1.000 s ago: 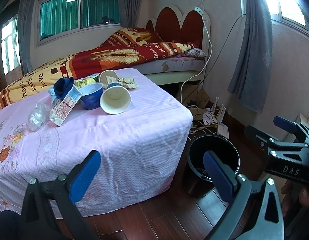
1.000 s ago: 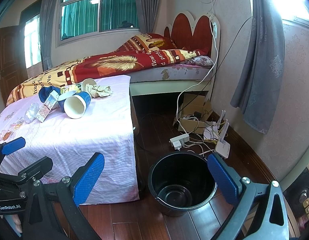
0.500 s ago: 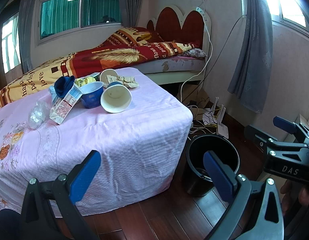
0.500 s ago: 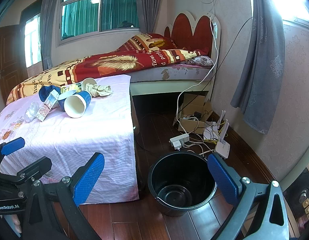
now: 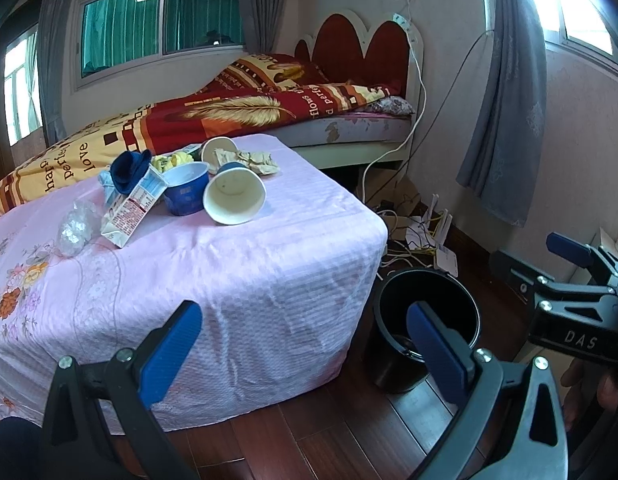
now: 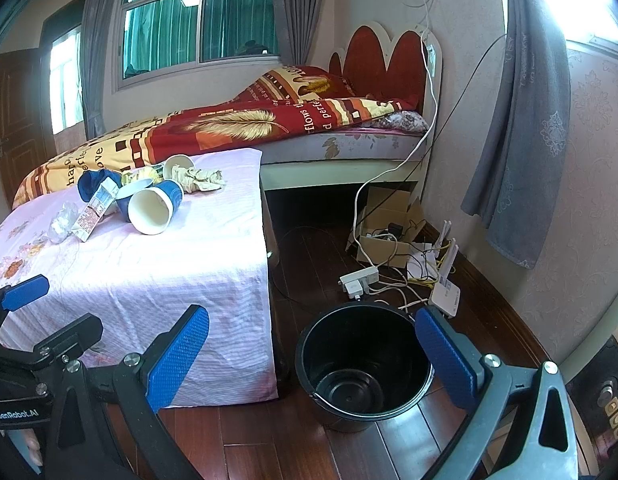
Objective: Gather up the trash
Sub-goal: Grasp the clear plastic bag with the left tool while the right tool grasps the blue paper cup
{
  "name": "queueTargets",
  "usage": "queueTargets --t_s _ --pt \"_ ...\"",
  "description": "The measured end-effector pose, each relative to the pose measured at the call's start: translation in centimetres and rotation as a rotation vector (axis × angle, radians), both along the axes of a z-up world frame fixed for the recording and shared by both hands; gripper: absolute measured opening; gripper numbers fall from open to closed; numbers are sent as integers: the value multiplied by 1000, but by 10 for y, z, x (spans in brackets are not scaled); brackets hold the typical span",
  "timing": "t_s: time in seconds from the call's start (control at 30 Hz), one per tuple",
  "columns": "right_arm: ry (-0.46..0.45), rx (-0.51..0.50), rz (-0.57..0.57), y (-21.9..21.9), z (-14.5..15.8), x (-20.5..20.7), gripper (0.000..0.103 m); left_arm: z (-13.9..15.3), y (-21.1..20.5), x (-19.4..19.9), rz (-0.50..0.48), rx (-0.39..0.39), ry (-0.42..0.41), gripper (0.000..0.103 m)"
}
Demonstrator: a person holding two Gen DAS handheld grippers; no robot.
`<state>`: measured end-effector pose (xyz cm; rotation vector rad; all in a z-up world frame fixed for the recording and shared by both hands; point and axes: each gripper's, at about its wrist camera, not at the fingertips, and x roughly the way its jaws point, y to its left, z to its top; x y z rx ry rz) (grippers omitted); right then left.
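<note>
Left wrist view showed the left gripper (image 5: 305, 340) spread wide and empty; the right gripper (image 6: 313, 352) likewise gaped above the empty black bucket (image 6: 365, 364). Collection apparently had not begun. The next move likely called for reaching to the table (image 5: 269, 264), where three paper cups (image 5: 234, 197), one milk carton (image 5: 133, 208), crumpled paper (image 5: 249, 158) and other scraps lay clustered.

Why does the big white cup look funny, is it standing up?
No, the big white cup is tipped on its side; its open mouth faces the camera.
</note>
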<state>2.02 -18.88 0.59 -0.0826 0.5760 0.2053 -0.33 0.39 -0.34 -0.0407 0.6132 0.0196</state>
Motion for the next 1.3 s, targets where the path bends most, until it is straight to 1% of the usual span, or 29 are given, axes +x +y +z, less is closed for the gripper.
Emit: queueTargets --t_s 0.17,0.33,0.47,0.57,0.63,0.67,0.7,0.77,0.87,0.93,1.0,1.07,1.13,1.23,1.3 --pt "20 12 62 14 -3 7 103 4 18 1 45 12 -8 103" --pt "24 31 127 40 5 17 103 4 49 2 105 14 -6 103" --pt "17 35 193 69 8 30 103 3 83 1 162 -18 -14 103" --pt "5 29 229 93 9 39 103 0 106 5 194 -35 0 103" --pt "-3 26 261 109 8 50 103 -3 124 7 195 -75 14 103" --pt "-22 20 270 116 8 54 103 -5 133 8 202 -90 12 103" --pt "-23 14 282 123 7 58 103 -6 140 9 218 -90 10 103" --pt "38 -48 284 143 2 75 103 -9 152 14 229 -81 19 103" --pt "65 -23 297 155 -3 90 103 -13 171 22 257 -87 32 103" --pt "73 -24 298 163 -6 99 103 -15 179 27 272 -79 34 102" --pt "79 -21 304 172 -10 110 103 -15 185 33 273 -75 20 100" --pt "86 -19 308 177 -13 118 103 -16 189 44 254 -78 9 97" --pt "93 -18 313 184 -16 129 103 -18 191 57 251 -48 11 97" --pt "107 -21 325 192 -20 144 102 -21 201 73 243 -70 8 97" --pt "114 -30 332 198 -24 152 99 -23 206 85 233 -83 14 93"
